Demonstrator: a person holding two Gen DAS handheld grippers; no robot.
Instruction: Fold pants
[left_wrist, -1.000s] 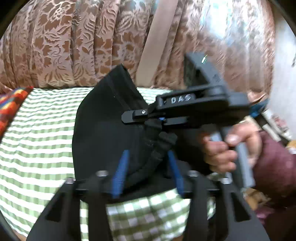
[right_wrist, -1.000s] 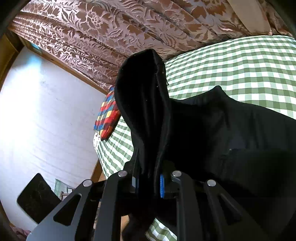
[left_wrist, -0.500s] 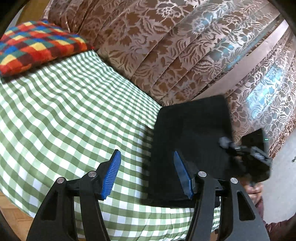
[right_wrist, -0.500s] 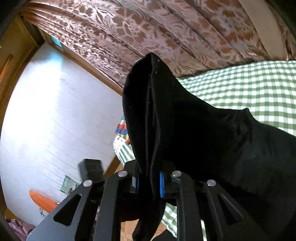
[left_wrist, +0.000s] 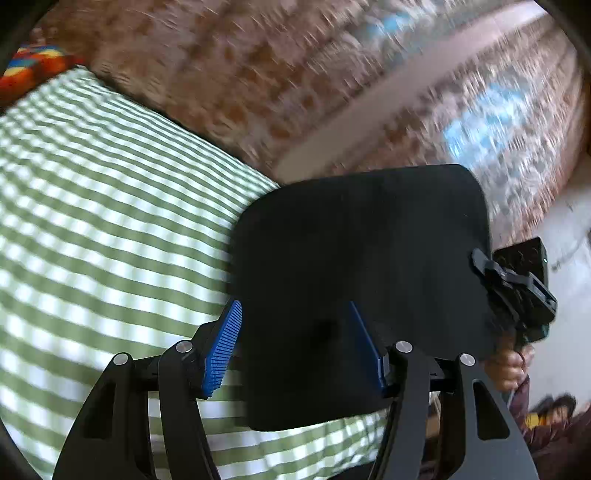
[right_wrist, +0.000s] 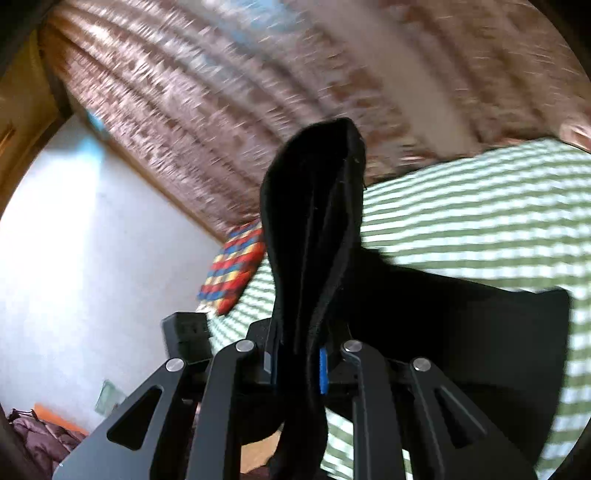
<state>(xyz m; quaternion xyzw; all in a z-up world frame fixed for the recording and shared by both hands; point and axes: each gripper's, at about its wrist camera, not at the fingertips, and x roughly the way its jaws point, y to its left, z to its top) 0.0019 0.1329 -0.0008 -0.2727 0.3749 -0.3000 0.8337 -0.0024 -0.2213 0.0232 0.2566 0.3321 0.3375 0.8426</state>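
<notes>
The black pants (left_wrist: 362, 266) lie folded into a flat slab on the green checked bed (left_wrist: 92, 221). My left gripper (left_wrist: 295, 347) hovers open over the slab's near left corner. Its blue pads (left_wrist: 221, 347) stand wide apart and press on nothing. At the slab's right edge, a hand holds my right gripper (left_wrist: 517, 291). In the right wrist view my right gripper (right_wrist: 297, 365) is shut on a thick fold of the pants (right_wrist: 314, 240), which stands up between its pads and hangs below them. Both views are motion-blurred.
Brown patterned curtains (left_wrist: 295, 74) hang behind the bed. A multicoloured checked pillow (right_wrist: 232, 273) lies at the bed's far end, also visible as pillow (left_wrist: 33, 70). A white wall (right_wrist: 92, 240) and floor clutter (right_wrist: 40, 432) lie beyond the bed's edge.
A second ago bunched cloth sat between my left pads; they have since come off it, and the gripper has rolled and swung over the folded slab. The right gripper has shifted, still holding its fold.
</notes>
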